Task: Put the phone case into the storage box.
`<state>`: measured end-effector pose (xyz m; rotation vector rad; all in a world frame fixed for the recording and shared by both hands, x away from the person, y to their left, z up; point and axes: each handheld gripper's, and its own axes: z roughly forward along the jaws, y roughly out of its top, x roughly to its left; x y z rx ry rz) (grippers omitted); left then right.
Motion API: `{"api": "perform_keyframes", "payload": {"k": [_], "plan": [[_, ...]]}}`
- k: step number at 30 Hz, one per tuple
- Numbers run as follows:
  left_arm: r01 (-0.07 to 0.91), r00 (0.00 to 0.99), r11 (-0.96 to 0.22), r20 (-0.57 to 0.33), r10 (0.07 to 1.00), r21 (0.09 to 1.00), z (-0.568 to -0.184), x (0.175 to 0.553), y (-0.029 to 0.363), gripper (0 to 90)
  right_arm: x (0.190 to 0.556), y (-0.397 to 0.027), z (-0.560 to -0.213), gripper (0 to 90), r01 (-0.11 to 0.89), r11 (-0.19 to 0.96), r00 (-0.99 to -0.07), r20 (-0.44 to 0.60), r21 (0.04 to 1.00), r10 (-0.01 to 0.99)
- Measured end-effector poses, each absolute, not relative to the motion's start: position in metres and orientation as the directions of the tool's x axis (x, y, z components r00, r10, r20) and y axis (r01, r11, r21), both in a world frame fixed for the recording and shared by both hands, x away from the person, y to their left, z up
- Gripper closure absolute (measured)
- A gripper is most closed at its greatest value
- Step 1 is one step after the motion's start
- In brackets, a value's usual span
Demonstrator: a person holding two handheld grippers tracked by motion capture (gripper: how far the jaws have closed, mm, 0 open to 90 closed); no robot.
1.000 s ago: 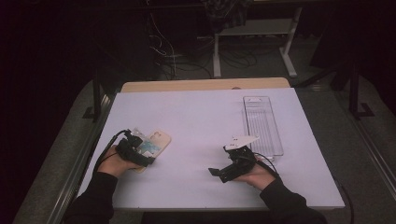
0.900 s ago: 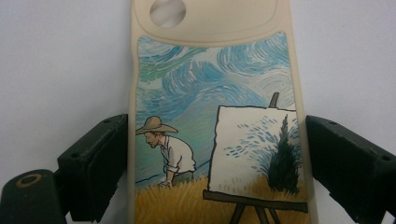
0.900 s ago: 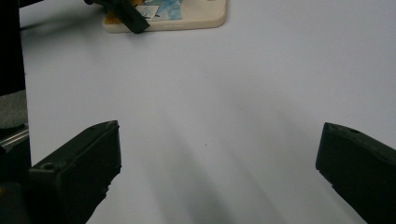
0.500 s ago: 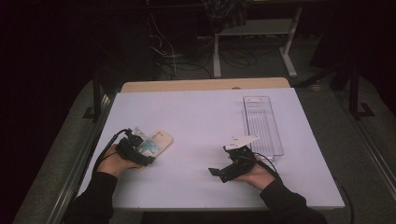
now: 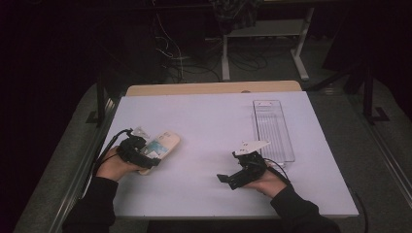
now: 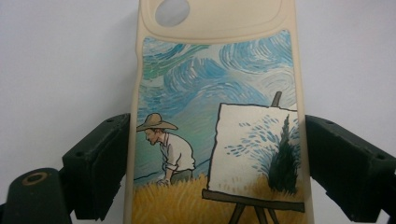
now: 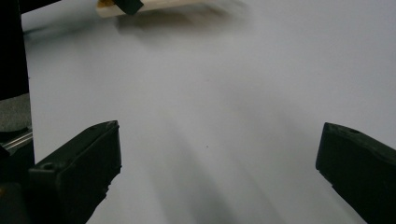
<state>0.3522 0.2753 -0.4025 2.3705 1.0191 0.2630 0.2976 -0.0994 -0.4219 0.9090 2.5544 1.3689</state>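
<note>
Cream phone case (image 6: 215, 116) slightly farther forward

Black long sleeves (image 5: 94, 208); black grippers with blocky jaws, trailing cables, grey three-cornered plates.

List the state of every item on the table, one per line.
Phone case: lying flat, printed side up, between the left gripper's jaws.
Left gripper: jaws around the case's sides, apparently touching.
Right gripper: open, nothing held.
Clear tray: empty, upright.
</note>
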Motion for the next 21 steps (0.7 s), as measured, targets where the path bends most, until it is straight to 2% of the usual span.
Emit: {"api": "perform_keyframes", "payload": {"k": [21], "plan": [[0.547, 0.776, -0.608, -0.075, 0.627, 0.576, -0.376, 0.350, 0.247, 11.2, 0.297, -0.100, -0.411, 0.0, 0.432, 0.406, -0.834, 0.186, 0.806, 0.519]]}}
